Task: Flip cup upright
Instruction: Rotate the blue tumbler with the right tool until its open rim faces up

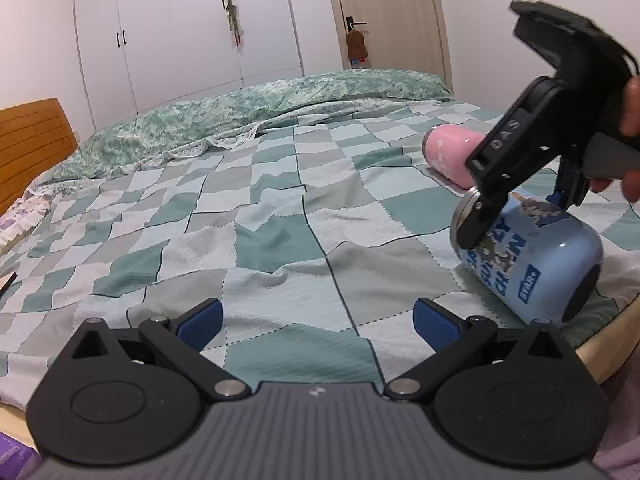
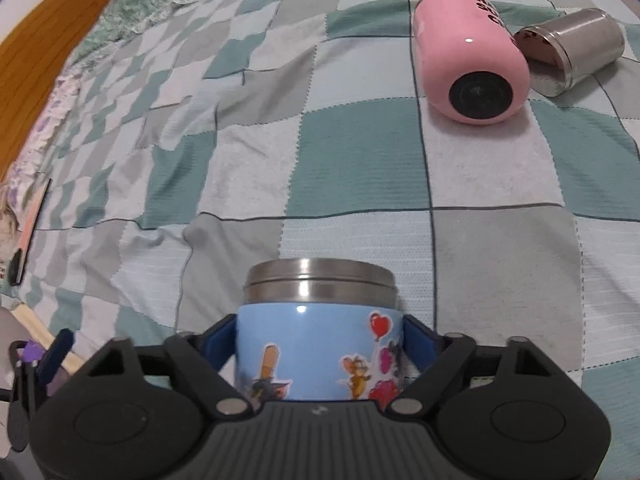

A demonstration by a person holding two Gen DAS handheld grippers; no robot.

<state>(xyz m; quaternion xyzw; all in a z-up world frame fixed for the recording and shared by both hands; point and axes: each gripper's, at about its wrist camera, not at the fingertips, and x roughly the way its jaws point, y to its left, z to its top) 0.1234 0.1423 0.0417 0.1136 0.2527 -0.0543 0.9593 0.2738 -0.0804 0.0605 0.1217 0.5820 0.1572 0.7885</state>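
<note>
Blue cup [image 1: 532,264]: on its side on the bed [image 1: 280,216], near the edge; steel rim end points away from the right wrist camera, dark base toward the left gripper's side.
Long axis: roughly level, slightly tilted, running along the right gripper's line of sight.
Right gripper [image 2: 320,344]: closed around the blue cup [image 2: 316,344], blue fingers [image 2: 420,340] pressed on either side of the painted body, just behind the steel collar.
Left gripper [image 1: 318,320]: fingers [image 1: 434,322] spread wide, nothing between them, low over the bed; cup off to its right and apart from it.
Nearer hand: right, already gripping; left plays no part.
Key relation: cup axis in line with the right gripper, so likely needs a pitch of the wrist to bring the rim up and the base down onto the quilt.
Pink cup [image 2: 468,52]: also lying down, further up the bed, well apart from the blue one.
Steel cup [image 2: 576,48]: on its side, just beside the pink one, seemingly touching.
Risk: soft, wrinkled bedding may let the cup tip once set down.
</note>
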